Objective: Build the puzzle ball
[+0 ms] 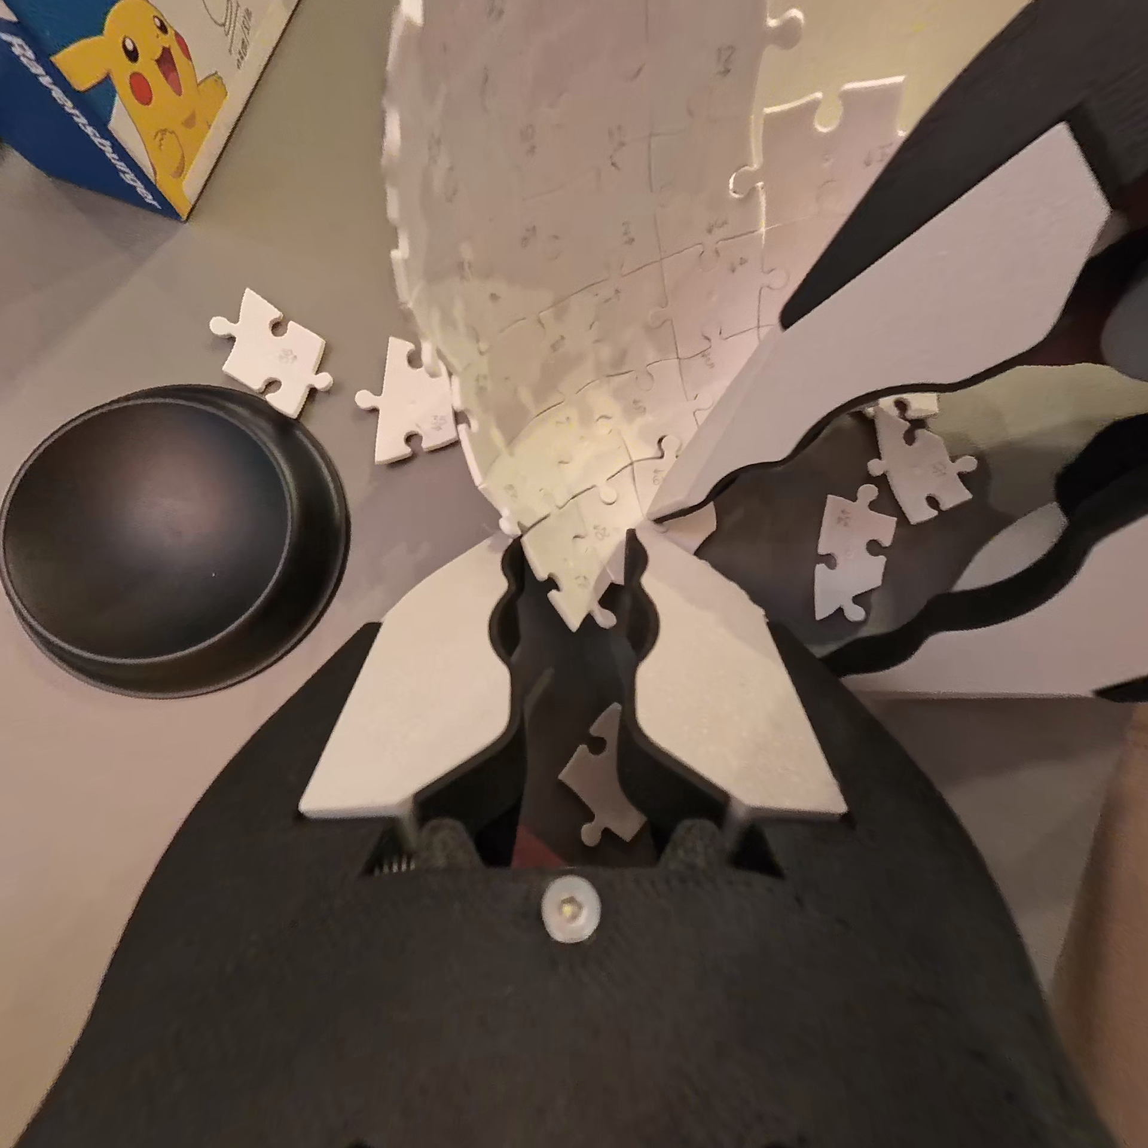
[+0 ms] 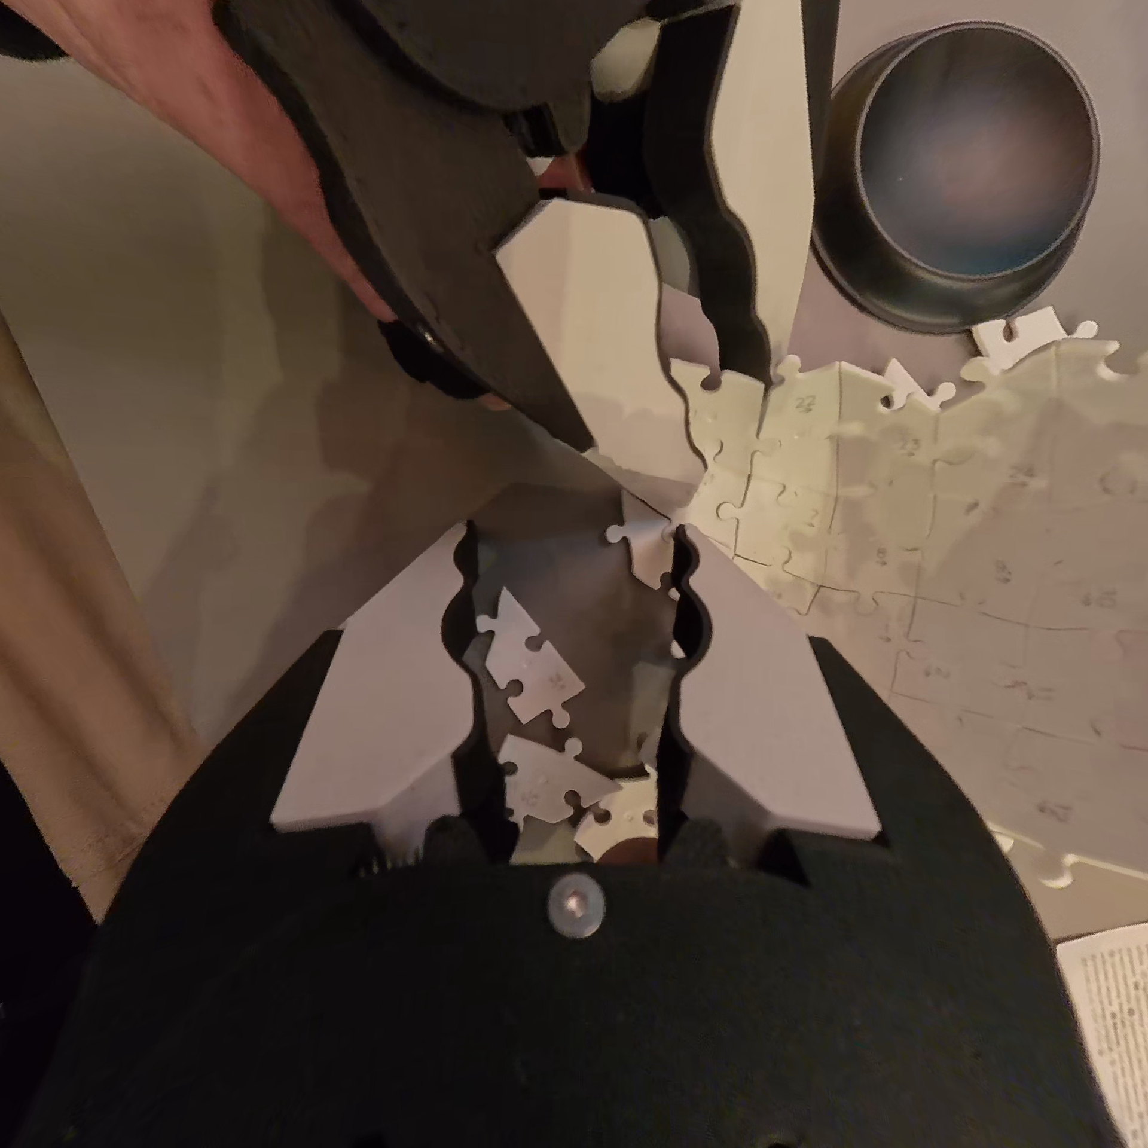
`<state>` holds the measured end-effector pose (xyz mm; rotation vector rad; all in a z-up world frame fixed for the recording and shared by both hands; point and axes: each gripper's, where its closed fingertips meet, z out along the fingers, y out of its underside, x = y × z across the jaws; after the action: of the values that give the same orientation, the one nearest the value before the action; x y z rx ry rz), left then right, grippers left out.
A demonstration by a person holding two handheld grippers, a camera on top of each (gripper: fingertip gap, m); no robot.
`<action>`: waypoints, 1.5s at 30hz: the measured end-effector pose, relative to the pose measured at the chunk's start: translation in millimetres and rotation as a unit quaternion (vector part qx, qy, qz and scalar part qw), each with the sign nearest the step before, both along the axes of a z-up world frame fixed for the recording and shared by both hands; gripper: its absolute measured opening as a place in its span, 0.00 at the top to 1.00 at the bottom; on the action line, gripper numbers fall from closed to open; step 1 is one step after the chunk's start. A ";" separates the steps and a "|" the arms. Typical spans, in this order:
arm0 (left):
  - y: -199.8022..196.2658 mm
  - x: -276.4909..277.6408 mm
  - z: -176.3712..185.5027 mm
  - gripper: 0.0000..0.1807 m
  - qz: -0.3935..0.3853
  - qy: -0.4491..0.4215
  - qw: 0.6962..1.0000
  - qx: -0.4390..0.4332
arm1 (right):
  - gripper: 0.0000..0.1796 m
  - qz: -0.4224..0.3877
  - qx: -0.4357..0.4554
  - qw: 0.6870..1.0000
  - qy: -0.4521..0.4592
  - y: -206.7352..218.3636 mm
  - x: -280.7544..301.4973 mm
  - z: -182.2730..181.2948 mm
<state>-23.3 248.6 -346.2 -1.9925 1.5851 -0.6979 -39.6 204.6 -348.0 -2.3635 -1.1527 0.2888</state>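
The part-built puzzle ball (image 1: 578,261) is a curved white shell of joined pieces, held tilted above the grey table. My left gripper (image 1: 574,546) is shut on the shell's lower edge. The shell also shows in the right wrist view (image 2: 932,590), filling the right side. My right gripper (image 2: 574,531) is open. Its right fingertip (image 2: 683,546) touches a white piece (image 2: 646,553) at the shell's corner. I cannot tell whether that piece is joined to the shell. In the left wrist view the right gripper (image 1: 745,587) reaches in from the right, with its upper finger against the shell's bottom.
A black bowl-shaped stand (image 1: 168,546) sits on the table to the left; it also shows in the right wrist view (image 2: 969,168). The puzzle box (image 1: 124,93) is far left. Loose white pieces (image 1: 273,354) (image 1: 851,546) (image 2: 534,671) lie around. A printed sheet (image 2: 1112,1025) lies at the right.
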 end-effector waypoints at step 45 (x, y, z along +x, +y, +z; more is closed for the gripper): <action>7.2 -9.9 -1.4 0.76 0.016 0.014 1.000 0.006 | 0.64 0.024 0.023 0.999 0.025 -9.4 2.5 28.2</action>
<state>-33.2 255.7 -347.6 -2.0240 1.5658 -0.6498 -37.1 195.2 -319.8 -2.2784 -1.1817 0.3322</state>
